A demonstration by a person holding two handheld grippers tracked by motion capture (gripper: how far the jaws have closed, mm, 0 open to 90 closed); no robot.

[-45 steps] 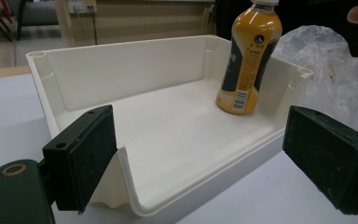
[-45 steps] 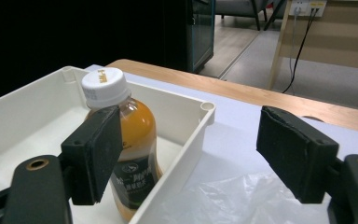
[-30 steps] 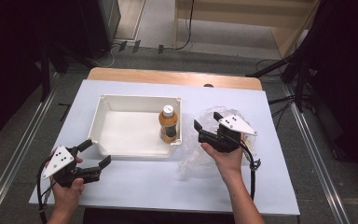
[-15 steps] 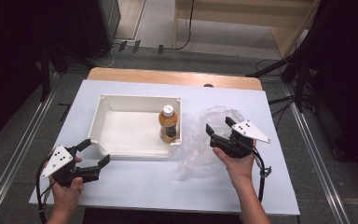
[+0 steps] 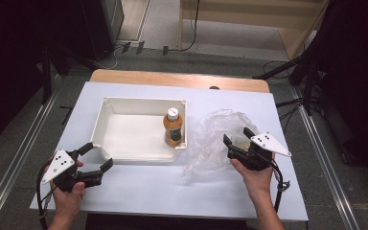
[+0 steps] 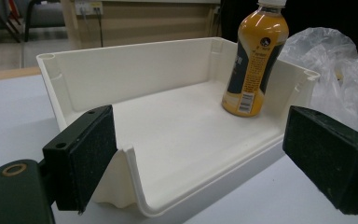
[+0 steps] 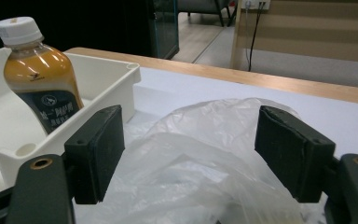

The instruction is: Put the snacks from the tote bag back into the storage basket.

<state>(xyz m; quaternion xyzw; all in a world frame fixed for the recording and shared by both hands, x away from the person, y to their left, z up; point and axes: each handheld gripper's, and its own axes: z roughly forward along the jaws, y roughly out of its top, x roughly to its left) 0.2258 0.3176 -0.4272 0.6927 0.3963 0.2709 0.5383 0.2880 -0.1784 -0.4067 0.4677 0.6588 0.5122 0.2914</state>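
Standing by the table here, and the thing I'd worry about most is that clear plastic bag (image 5: 219, 139). It's crumpled, slippery-looking stuff lying on the white table (image 5: 139, 191) just right of the white bin (image 5: 106, 125), and the right tongs (image 5: 237, 136) sit right at its near edge. My guess is that if they close on a loose fold, the film just slides out or balloons, and whatever's inside (can't tell what, maybe something yellowish) stays put or tumbles.

Second risk: the orange drink bottle (image 5: 173, 127) stands upright in the bin's right-hand end, close to the wall beside the bag. It looks tall and narrow, so I'd bet a bump to the bin or a drag of the bag against that wall could tip it.

As for the tongs themselves: the right ones are spread wide, with the bag bulging up between the pads in the right gripper view, nothing pinched. Whether a pad is brushing the plastic, I can't tell. The left tongs (image 5: 96, 157) are also spread wide and holding nothing, hovering near the bin's front left corner, pointed into it, apparently not touching.
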